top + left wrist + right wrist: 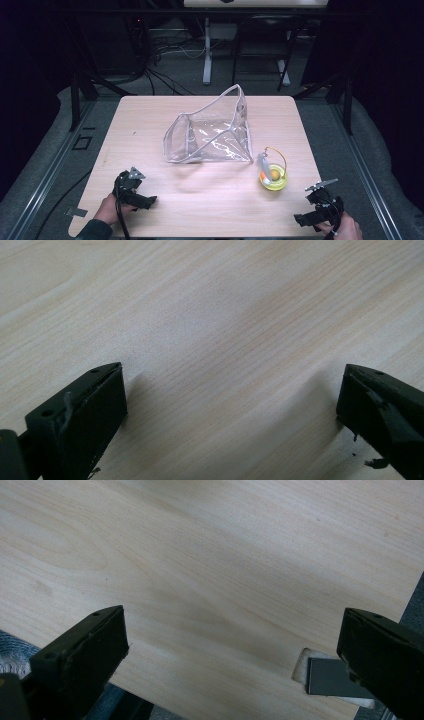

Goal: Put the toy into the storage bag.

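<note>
High view: two claws (both agape) (145, 199) (306, 218)

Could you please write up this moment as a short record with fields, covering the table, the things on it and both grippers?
surface: light wooden table
bag: clear plastic pouch, mouth open, mid-table
small item: yellow round toy with a wire loop, just right of the pouch, apart from it
left gripper: near the table's front left, jaws open, nothing between them
right gripper: at the front right corner, jaws open, nothing between them
contact: neither gripper touches the pouch or the toy
</note>
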